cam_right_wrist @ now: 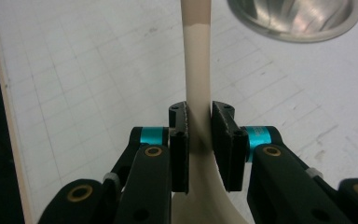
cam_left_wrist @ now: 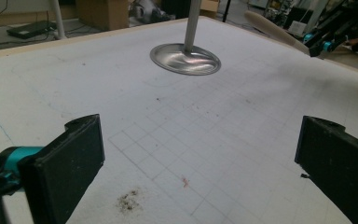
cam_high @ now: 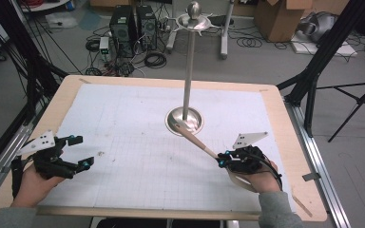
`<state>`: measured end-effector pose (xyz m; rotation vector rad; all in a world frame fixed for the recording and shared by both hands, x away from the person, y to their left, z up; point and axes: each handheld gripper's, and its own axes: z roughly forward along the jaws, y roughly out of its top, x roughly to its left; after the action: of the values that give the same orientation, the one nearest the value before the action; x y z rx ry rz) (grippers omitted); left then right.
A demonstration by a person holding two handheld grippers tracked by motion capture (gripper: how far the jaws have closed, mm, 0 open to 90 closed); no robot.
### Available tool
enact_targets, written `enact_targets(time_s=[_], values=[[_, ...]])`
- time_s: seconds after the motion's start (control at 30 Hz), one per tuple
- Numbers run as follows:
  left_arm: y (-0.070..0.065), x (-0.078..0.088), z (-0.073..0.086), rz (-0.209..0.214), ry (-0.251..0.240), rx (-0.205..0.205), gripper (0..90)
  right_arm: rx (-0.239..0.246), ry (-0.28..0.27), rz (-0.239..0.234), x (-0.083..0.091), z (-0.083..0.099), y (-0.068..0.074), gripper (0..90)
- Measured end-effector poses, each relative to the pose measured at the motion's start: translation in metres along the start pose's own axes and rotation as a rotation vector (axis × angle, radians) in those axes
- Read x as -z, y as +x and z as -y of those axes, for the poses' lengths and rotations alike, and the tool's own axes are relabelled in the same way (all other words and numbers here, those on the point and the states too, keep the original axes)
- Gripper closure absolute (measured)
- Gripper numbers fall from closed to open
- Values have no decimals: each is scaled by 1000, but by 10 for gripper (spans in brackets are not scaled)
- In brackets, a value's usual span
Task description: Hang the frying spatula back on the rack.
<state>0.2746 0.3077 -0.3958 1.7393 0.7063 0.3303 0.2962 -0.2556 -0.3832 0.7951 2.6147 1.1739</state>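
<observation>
My right hand-held gripper [cam_right_wrist: 199, 135] clamps a beige wooden spatula [cam_right_wrist: 197, 70] at lower right; my left hand-held gripper [cam_high: 78, 152] gapes empty.

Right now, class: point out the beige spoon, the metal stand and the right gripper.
beige spoon [cam_high: 204, 145], high view, mid-handle.
metal stand [cam_high: 188, 71], high view, upright pole.
right gripper [cam_right_wrist: 199, 135], right gripper view, between the fingertips clamping the handle.

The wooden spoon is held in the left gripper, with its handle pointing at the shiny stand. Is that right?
Not quite. The wooden spoon is held in the right gripper, whose jaws clamp its handle in the right gripper view. The left gripper is open with nothing between its jaws. The handle does point at the shiny stand.
</observation>
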Motion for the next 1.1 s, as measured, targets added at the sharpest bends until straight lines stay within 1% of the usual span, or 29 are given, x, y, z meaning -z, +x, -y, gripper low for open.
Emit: enact_targets(time_s=[0.03, 0.1, 0.13, 0.17, 0.27, 0.33, 0.37, 0.5, 0.53, 0.63, 0.67, 0.7, 0.83, 0.87, 0.97, 1.0, 1.1], values=[[0, 0, 0, -1, -3, 8, 18, 0, 0, 0, 0, 0, 0, 778], [1, 1, 1, -3, -4, 8, 18, -2, -17, 10, 3, -2, -2, 778], [0, 1, 1, -4, 0, 4, 18, -15, -42, 11, 7, -5, -5, 778], [0, 1, 1, -4, 0, 4, 18, -15, -42, 11, 7, -5, -5, 778], [0, 1, 1, -6, 2, 3, 18, -37, -94, 5, 13, -7, -9, 778], [0, 1, 1, -5, 1, 7, 18, -55, -125, 16, 19, -9, -14, 778], [1, 2, 2, 0, -4, 17, 18, -64, -131, 13, 20, -10, -15, 778], [2, 4, 2, -5, -10, 24, 18, -66, -137, 17, 25, -12, -19, 778], [2, 5, 2, -6, -12, 25, 18, -65, -147, 16, 27, -14, -22, 779], [2, 6, 2, -8, -14, 24, 18, -65, -157, 10, 31, -17, -23, 778], [2, 6, 2, -8, -16, 25, 18, -55, -176, 5, 34, -20, -26, 778], [2, 6, 2, -9, -15, 25, 18, -55, -176, 5, 34, -20, -26, 778], [2, 7, 3, -10, -14, 27, 18, -54, -210, 0, 42, -25, -29, 778], [2, 7, 3, -12, -12, 26, 18, -54, -219, 7, 46, -28, -30, 778], [2, 8, 3, -11, -12, 25, 18, -54, -225, 9, 50, -32, -31, 778], [2, 8, 3, -14, -13, 25, 18, -53, -237, 14, 54, -35, -33, 778], [2, 9, 4, -16, -12, 26, 18, -55, -251, 13, 58, -38, -34, 778]])
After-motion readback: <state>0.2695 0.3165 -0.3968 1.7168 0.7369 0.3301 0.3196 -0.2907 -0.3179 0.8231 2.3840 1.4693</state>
